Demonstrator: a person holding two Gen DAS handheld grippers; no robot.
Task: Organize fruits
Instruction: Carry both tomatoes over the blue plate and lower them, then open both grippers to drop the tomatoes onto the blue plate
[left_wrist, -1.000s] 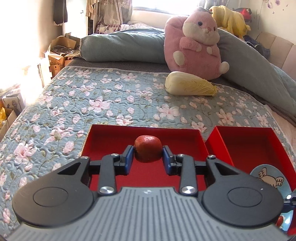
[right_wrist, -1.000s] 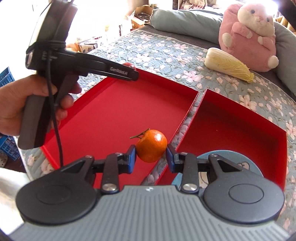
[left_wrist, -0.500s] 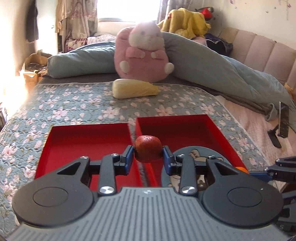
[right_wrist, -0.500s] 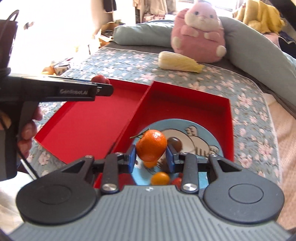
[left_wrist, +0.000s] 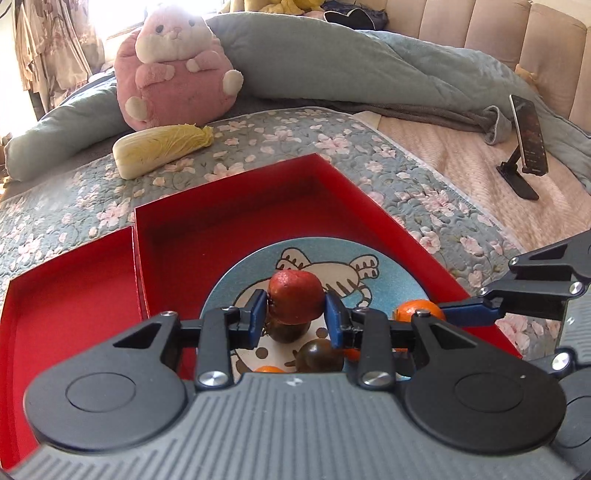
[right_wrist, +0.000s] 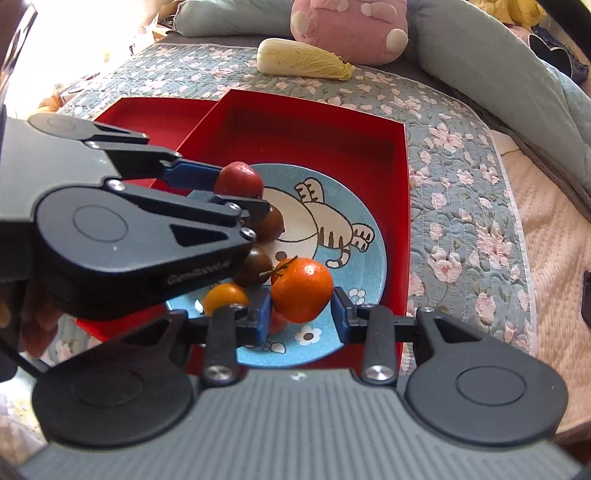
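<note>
My left gripper (left_wrist: 295, 306) is shut on a red fruit (left_wrist: 295, 301) and holds it over the blue cat plate (left_wrist: 384, 258). It also shows in the right wrist view (right_wrist: 236, 184). My right gripper (right_wrist: 300, 310) is shut on an orange tangerine (right_wrist: 301, 290) above the same plate (right_wrist: 362, 221); that tangerine (left_wrist: 417, 308) shows at the right of the left wrist view. The plate lies in the right red tray (right_wrist: 402, 155). Dark fruits (right_wrist: 271, 223) and a small orange fruit (right_wrist: 225, 297) lie on the plate.
A second red tray (left_wrist: 74, 306) sits beside the first on the floral quilt (left_wrist: 424, 192). A cabbage (left_wrist: 162, 149) and a pink plush toy (left_wrist: 173, 70) lie beyond. A phone on a stand (left_wrist: 524, 140) stands at the right.
Both grippers have swung right, from over the left tray to over the plate, each still holding its fruit. They now sit close together.
</note>
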